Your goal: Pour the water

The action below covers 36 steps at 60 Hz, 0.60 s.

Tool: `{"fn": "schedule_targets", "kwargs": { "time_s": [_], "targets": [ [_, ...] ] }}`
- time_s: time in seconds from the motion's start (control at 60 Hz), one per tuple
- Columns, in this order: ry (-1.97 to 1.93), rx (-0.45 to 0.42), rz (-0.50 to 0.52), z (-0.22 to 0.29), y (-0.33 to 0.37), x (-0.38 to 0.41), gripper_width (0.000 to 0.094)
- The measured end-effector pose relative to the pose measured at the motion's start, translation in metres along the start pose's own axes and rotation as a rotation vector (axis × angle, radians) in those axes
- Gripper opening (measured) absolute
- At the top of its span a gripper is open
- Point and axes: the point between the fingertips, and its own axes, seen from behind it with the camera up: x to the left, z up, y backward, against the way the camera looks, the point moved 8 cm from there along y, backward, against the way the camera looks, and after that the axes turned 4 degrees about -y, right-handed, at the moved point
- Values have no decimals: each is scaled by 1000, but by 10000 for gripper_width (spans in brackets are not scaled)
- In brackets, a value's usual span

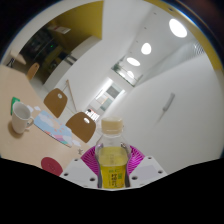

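The gripper point(113, 170) is tipping sharply, so the room beyond is leaning over and the ceiling lights point(146, 47) are running diagonally above the bottle point(113, 152). The bottle is sitting between the two fingers, its yellowish body filling the space between the pink pads point(92, 160), which are showing as curved edges tight against either side of it; the jaws are standing only as far apart as the bottle's width and seem to be clamping it. The bottle is wearing a pale, cream-coloured cap and carrying yellow liquid, with a small label low on its front. Left of the bottle a table point(20, 85) is stretching away, with a white cup point(20, 119) standing on it well apart from the bottle. Between cup and bottle, wooden chairs point(57, 102) are lining the table's edge. Just left of the bottle, near the left finger, a dark red round thing point(51, 165) is lying on the table, too indistinct to identify.
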Motion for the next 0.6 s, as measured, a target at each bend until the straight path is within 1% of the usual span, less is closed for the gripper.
{"fn": "schedule_targets", "kwargs": {
  "time_s": [0.083, 0.133, 0.167, 0.267, 0.283, 0.317, 0.35, 0.4, 0.467, 0.517, 0.6],
  "targets": [
    [319, -74, 5, 62, -5, 46, 314],
    [512, -111, 32, 83, -11, 74, 312],
    [645, -139, 28, 96, -15, 104, 313],
    [1111, -219, -23, 106, -18, 166, 313],
    [1175, -228, -12, 103, -12, 158, 315],
    [1281, -254, -11, 100, -14, 177, 316],
    [1359, -255, -8, 92, -13, 187, 318],
    [1437, -248, 4, 80, -10, 195, 315],
    [1462, -241, 32, 73, 1, 184, 315],
    [1403, -232, 15, 71, 7, 171, 316],
    [1181, -229, -19, 89, 8, 137, 314]
  ]
}}
